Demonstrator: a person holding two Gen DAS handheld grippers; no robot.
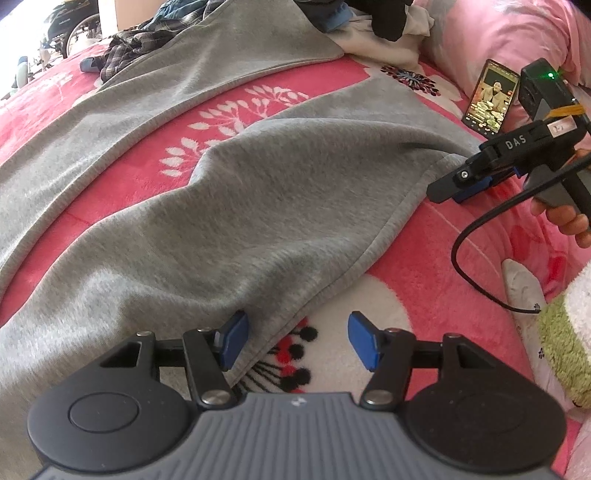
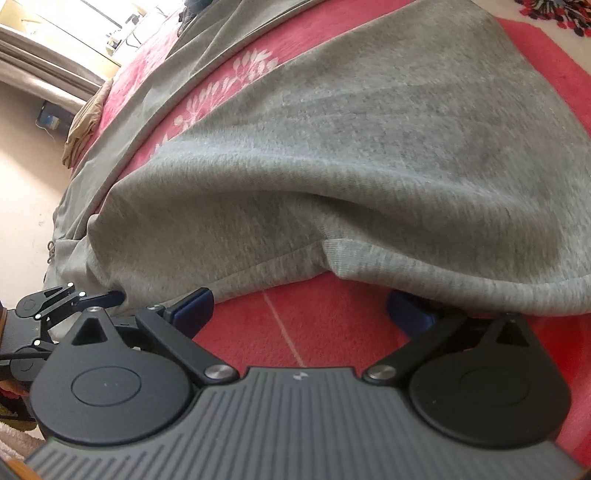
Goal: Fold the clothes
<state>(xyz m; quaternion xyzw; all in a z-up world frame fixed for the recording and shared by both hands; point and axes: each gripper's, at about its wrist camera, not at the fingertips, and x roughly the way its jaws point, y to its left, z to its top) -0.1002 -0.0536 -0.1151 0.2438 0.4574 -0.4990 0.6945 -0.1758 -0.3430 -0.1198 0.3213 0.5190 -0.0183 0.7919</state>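
Grey sweatpants are lying spread across a pink flowered blanket that is covering the bed, their two legs running away toward a pile of other clothes near the far edge. One leg is lying bunched and wrinkled in the middle of the blanket, the other is stretching flatter along the left side.

In the left wrist view, the left gripper is pointing down at the near hem of the bunched leg. Its blue pads are standing partly apart: the left pad is touching the grey cloth, the right pad is hanging over bare blanket, and the hem edge is passing between them without being pinched.

The right gripper is standing with its fingers spread wide, nothing clamped. In its own view the grey fabric is draping over the tip of the right-hand finger, while the left-hand finger is sitting just beside the folded hem; pink blanket is showing in the gap. From the left wrist view this same tool is appearing at the blanket's right side, gripped by a hand with a black cable looping below it.

A phone with a lit screen is leaning near the pink pillow by the far right corner.
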